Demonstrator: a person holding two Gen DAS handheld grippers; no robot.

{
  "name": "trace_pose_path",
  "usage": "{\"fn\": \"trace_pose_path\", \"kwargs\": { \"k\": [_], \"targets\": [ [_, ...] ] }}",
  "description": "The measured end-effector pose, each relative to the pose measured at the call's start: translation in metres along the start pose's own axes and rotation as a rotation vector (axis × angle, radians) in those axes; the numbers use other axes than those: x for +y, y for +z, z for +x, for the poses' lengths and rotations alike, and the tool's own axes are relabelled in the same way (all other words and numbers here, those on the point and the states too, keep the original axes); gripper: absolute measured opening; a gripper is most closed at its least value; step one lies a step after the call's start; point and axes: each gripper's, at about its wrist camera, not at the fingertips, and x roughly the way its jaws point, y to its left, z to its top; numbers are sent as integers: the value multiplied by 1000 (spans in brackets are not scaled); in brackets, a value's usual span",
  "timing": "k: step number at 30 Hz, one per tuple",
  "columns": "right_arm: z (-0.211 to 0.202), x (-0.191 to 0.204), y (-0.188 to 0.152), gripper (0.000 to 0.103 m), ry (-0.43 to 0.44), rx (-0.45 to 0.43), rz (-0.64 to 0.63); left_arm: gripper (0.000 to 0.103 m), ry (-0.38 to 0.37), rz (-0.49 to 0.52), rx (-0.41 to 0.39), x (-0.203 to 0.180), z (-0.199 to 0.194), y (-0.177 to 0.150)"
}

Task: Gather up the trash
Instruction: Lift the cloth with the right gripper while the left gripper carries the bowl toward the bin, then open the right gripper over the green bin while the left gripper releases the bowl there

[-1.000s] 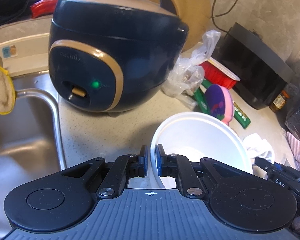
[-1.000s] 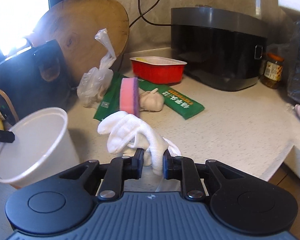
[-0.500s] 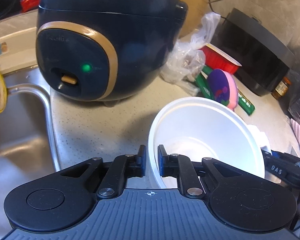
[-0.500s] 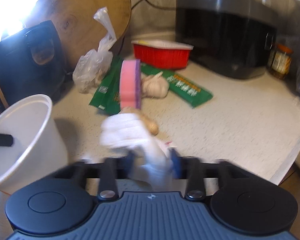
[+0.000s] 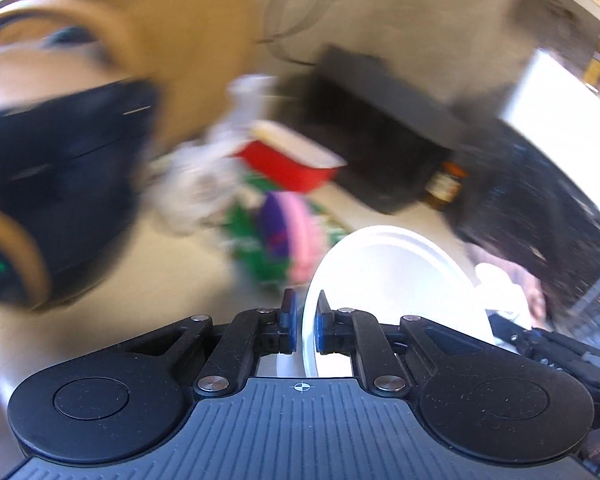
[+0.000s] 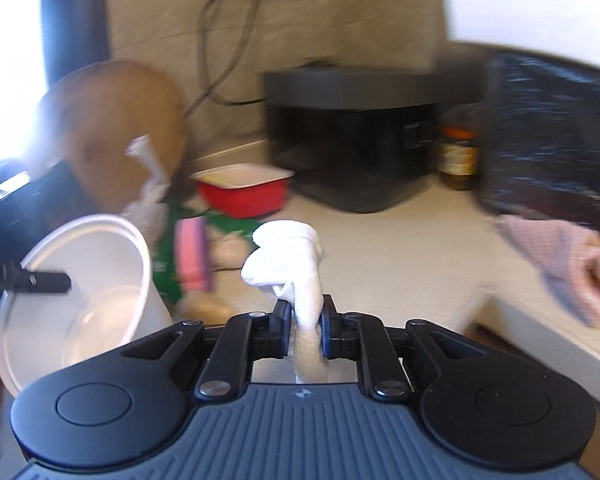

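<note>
My left gripper (image 5: pixel 304 304) pinches the rim of a white disposable bowl (image 5: pixel 388 276), one finger inside and one outside, its jaws still closing. The bowl (image 6: pixel 84 280) hangs tilted above the counter at the left of the right wrist view, where a black finger of the left gripper (image 6: pixel 40 280) crosses its rim. My right gripper (image 6: pixel 306 308) is closing tight on a crumpled white paper wad (image 6: pixel 284 256), which sticks up between its pads, off the counter. Both views are blurred by motion.
On the counter lie a pink and purple sponge (image 6: pixel 194 256), a green packet (image 6: pixel 168 280), a red tray (image 6: pixel 244 196) and a plastic bag (image 5: pixel 196 188). A dark rice cooker (image 5: pixel 60 180) stands left, a black appliance (image 6: pixel 352 140) and a jar (image 6: pixel 458 160) behind. A pink cloth (image 6: pixel 560 268) lies by the counter's right edge.
Both grippers have risen and swung towards the right. The bowl has tilted and come up off the counter with the left one. The white wad has left the counter in the right one.
</note>
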Motion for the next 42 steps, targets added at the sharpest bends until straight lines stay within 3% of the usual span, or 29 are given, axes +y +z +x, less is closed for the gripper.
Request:
{"fn": "trace_pose_path", "kwargs": {
  "k": [9, 17, 22, 24, 26, 28, 31, 34, 39, 42],
  "targets": [
    [-49, -85, -51, 14, -305, 65, 150, 12, -252, 193, 148, -94, 60, -14],
    [-81, -147, -123, 14, -485, 160, 324, 12, -357, 333, 335, -167, 117, -61],
    [-71, -172, -167, 15, -507, 238, 425, 13, -385, 369, 443, -193, 157, -91],
    [-58, -182, -183, 23, -472, 264, 459, 19, -403, 364, 503, -198, 182, -104],
    [-43, -190, -203, 34, -459, 298, 483, 23, -344, 383, 524, -205, 204, -114],
    [-25, -198, -220, 36, -484, 359, 489, 23, -301, 397, 542, -211, 220, -120],
    [-12, -203, -234, 36, -517, 406, 505, 23, -336, 387, 563, -213, 224, -121],
    [-16, -204, -238, 45, -520, 400, 534, 23, -368, 395, 558, -213, 219, -119],
    [-23, -202, -229, 52, -557, 393, 507, 23, -423, 329, 573, -204, 205, -107],
    [-25, -203, -213, 57, -570, 365, 476, 23, -431, 305, 523, -195, 189, -94]
  ]
}}
